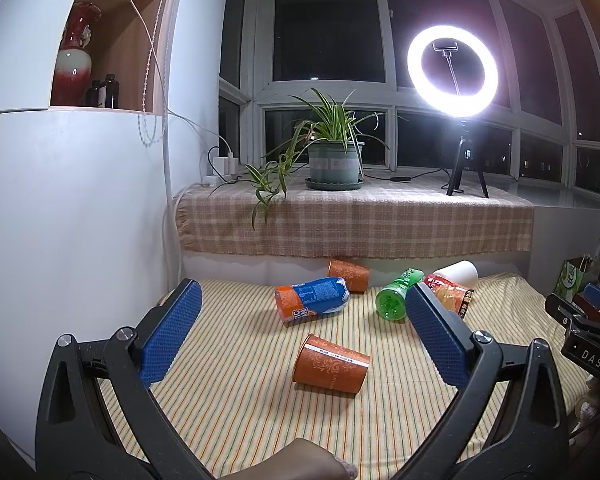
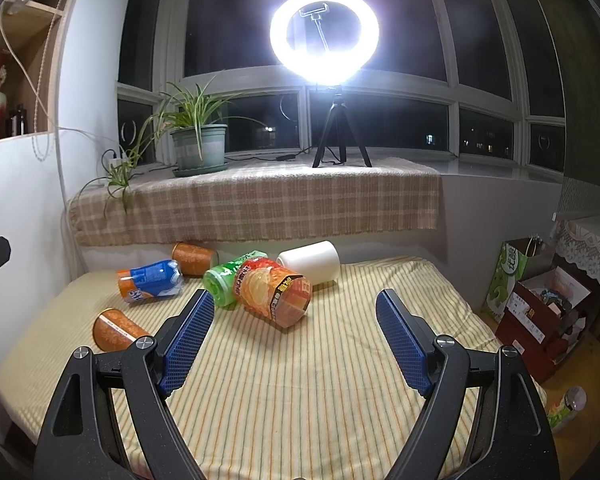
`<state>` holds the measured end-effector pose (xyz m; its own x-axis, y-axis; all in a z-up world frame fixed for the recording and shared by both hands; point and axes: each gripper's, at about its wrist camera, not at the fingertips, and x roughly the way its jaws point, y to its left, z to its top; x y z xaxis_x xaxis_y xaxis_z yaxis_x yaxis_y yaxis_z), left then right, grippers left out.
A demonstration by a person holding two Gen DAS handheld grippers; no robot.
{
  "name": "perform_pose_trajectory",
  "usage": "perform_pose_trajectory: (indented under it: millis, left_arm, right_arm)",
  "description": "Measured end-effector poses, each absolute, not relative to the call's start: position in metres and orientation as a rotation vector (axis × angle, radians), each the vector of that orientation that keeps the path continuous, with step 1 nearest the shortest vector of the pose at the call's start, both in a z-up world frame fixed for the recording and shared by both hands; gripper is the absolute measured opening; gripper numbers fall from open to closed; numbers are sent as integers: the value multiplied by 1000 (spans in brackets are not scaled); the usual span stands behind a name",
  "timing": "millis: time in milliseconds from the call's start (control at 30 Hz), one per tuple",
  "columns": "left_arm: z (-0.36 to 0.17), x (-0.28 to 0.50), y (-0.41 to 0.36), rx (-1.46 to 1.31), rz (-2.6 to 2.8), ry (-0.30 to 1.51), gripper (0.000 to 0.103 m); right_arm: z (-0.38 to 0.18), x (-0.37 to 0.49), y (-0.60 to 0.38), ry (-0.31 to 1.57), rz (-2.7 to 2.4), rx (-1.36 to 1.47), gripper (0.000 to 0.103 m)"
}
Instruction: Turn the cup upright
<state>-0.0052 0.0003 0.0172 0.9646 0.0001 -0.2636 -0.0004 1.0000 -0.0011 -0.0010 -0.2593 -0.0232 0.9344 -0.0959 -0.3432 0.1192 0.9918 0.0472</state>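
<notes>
six cups were seen lying on their sides on a striped bed (image 1: 240, 400), none of them upright. the nearest orange cup (image 1: 331, 364) lay alone toward the front of the bed, directly ahead of the left gripper (image 1: 304, 312), whose jaws were spread wide and held nothing. the right gripper (image 2: 296, 310) was likewise released and empty, and was aimed at a snack-print cup (image 2: 276, 294) that lay touching a green cup (image 2: 224, 282); a white cup (image 2: 310, 264) was just behind them. a blue and orange cup (image 1: 312, 298) and a second orange cup (image 1: 348, 275) lay farther back, near the wall under the window ledge (image 1: 356, 220). the step in hand was judged to be the approach to the nearest orange cup. it would likely be done best if the cup's round body were straddled across its middle, the pads closed gently so the thin wall was not crushed, and the wrist turned until the open mouth faced up. since the bed looked soft, the cup would need to be set down squarely before release, or it might tip again.
</notes>
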Motion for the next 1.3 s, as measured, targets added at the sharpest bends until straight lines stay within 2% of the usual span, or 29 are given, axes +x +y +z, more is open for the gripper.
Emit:
perform_pose_trajectory:
  millis: [1300]
  left_arm:
    - [16, -6, 0, -3, -1, 271, 103]
  right_arm:
    - [-26, -1, -261, 359, -108, 75, 83]
